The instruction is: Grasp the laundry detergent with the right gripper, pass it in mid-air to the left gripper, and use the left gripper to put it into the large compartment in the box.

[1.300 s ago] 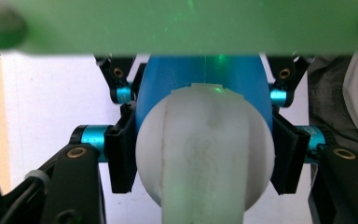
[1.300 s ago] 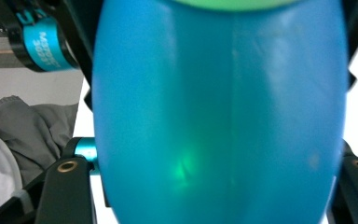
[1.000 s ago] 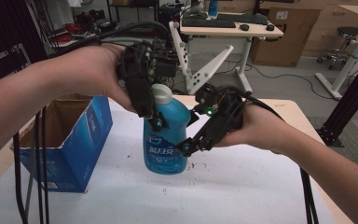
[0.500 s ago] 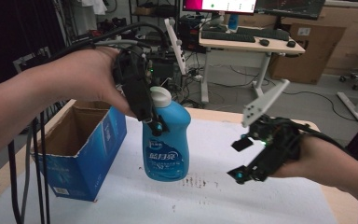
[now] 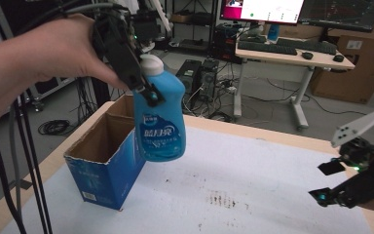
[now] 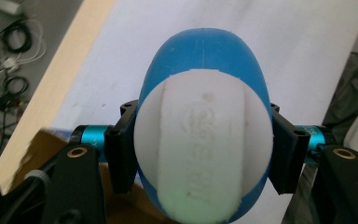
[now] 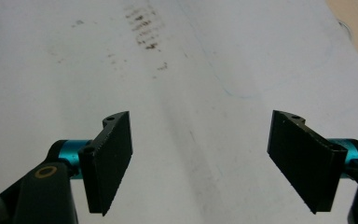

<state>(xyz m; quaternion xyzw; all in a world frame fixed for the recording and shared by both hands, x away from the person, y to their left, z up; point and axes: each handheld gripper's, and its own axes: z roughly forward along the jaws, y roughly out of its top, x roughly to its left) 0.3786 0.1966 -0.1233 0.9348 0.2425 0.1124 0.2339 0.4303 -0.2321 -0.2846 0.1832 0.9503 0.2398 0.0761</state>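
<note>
A blue detergent bottle [image 5: 160, 122] with a white cap hangs in the air beside the open blue cardboard box [image 5: 108, 163]. My left gripper [image 5: 143, 80] is shut on the bottle's neck, just under the cap. From above, the left gripper view shows the white cap of the bottle [image 6: 204, 144] pinched between the two jaws of my left gripper [image 6: 204, 154]. My right gripper [image 5: 333, 183] is open at the table's right edge, low over the white table top. In its own view, the right gripper [image 7: 212, 161] has nothing between its wide-apart jaws.
The white table top [image 5: 253, 190] carries a dark smudge near its middle. The box stands at the table's left edge with its flaps up. Behind the table are a desk with monitors [image 5: 292, 9], keyboards and cardboard cartons. Cables hang at the left.
My left gripper has lifted the bottle off the table and carried it left toward the box. My right gripper let go of the bottle and drew back to the right, jaws open.
</note>
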